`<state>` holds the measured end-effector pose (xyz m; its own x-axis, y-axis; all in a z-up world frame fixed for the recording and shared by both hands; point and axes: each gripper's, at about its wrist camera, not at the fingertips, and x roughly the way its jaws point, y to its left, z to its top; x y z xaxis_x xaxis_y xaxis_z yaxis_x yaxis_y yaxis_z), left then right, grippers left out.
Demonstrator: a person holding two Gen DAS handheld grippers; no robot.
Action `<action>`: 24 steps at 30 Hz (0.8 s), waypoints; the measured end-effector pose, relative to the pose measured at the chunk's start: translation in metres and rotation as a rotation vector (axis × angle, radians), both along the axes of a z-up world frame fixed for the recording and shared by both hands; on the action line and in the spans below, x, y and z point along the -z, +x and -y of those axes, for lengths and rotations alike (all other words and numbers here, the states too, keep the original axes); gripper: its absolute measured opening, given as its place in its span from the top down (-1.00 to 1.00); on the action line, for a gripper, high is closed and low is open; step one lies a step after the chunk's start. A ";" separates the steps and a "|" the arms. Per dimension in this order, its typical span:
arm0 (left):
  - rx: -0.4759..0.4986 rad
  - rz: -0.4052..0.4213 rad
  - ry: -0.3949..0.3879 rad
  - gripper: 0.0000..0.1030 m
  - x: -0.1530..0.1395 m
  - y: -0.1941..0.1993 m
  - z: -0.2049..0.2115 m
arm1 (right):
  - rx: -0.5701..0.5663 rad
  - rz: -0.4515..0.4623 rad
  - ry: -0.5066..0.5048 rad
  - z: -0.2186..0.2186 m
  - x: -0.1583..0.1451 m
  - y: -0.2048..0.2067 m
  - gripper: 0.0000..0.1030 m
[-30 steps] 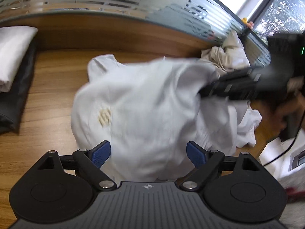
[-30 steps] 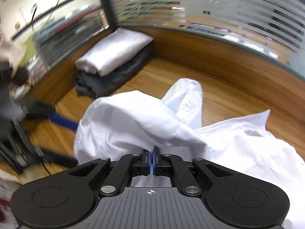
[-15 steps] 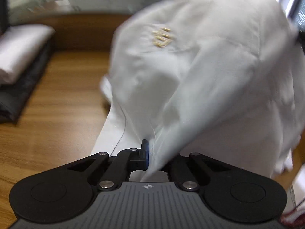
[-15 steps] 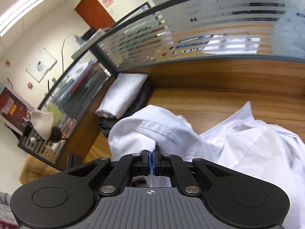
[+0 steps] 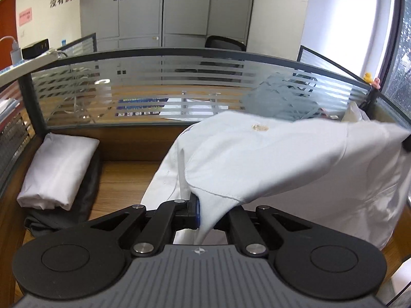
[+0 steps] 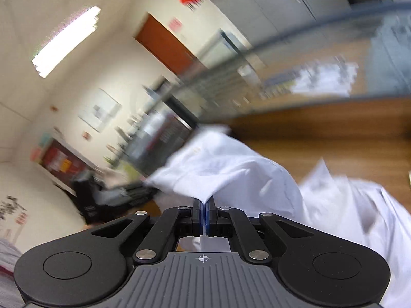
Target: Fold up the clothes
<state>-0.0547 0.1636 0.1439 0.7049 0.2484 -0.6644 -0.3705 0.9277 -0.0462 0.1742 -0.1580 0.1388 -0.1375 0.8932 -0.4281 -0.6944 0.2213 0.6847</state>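
Note:
A white shirt (image 5: 282,159) with a small gold emblem hangs in the air over the wooden desk (image 5: 123,177), stretched between both grippers. My left gripper (image 5: 203,211) is shut on a hem of the shirt, with cloth draped over its right finger. In the right wrist view, which is blurred, my right gripper (image 6: 204,211) is shut on another edge of the white shirt (image 6: 231,169), and the rest of the cloth trails down to the right. The other gripper shows there as a dark blur at the left.
A folded white garment (image 5: 59,169) lies on a folded dark garment (image 5: 84,192) at the desk's left end. A striped glass partition (image 5: 167,87) curves along the desk's far edge. More crumpled pale cloth (image 5: 357,113) sits at the far right by the window.
My left gripper went from open above the shirt to shut on its hem, then rose with it. The right gripper stayed shut on the shirt, lifted it and tilted upward.

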 end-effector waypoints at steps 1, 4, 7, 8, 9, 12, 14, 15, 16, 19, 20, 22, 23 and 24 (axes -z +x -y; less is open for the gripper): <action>-0.007 -0.008 0.004 0.94 0.003 0.002 0.005 | -0.005 0.006 0.016 0.002 -0.004 0.001 0.93; -0.040 -0.079 -0.027 0.94 0.033 0.013 0.008 | 0.003 0.028 -0.016 -0.007 0.009 0.005 0.92; -0.074 -0.143 -0.075 0.94 0.079 0.012 0.006 | 0.009 0.002 -0.072 -0.022 0.042 0.010 0.92; -0.087 -0.152 -0.090 0.92 0.093 0.012 0.003 | 0.011 -0.012 -0.091 -0.027 0.055 0.011 0.92; -0.096 -0.160 -0.106 0.91 0.106 0.010 0.000 | 0.015 -0.026 -0.108 -0.032 0.067 0.013 0.92; -0.120 -0.194 -0.123 0.89 0.141 0.010 -0.010 | 0.041 -0.062 -0.150 -0.048 0.100 0.015 0.92; -0.131 -0.209 -0.144 0.89 0.157 0.011 -0.016 | 0.064 -0.067 -0.183 -0.059 0.118 0.011 0.92; -0.131 -0.210 -0.147 0.89 0.162 0.009 -0.016 | 0.067 -0.065 -0.193 -0.065 0.126 0.010 0.92; -0.131 -0.211 -0.151 0.89 0.167 0.006 -0.017 | 0.079 -0.068 -0.204 -0.071 0.133 0.009 0.92; -0.125 -0.214 -0.154 0.89 0.177 0.003 -0.025 | 0.107 -0.102 -0.220 -0.087 0.154 0.006 0.92; -0.124 -0.213 -0.151 0.84 0.176 0.001 -0.026 | 0.115 -0.106 -0.231 -0.088 0.161 0.005 0.92; -0.130 -0.206 -0.149 0.77 0.172 0.000 -0.029 | 0.120 -0.117 -0.250 -0.095 0.176 0.003 0.92; -0.132 -0.200 -0.146 0.73 0.169 -0.001 -0.029 | 0.121 -0.130 -0.258 -0.099 0.183 0.002 0.92; -0.135 -0.194 -0.142 0.69 0.166 -0.002 -0.029 | 0.120 -0.140 -0.268 -0.103 0.189 0.000 0.92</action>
<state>-0.0569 0.1921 -0.0220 0.5276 0.2257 -0.8189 -0.5048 0.8587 -0.0886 0.1739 -0.0553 -0.0504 -0.1120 0.7647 -0.6346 -0.5553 0.4815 0.6781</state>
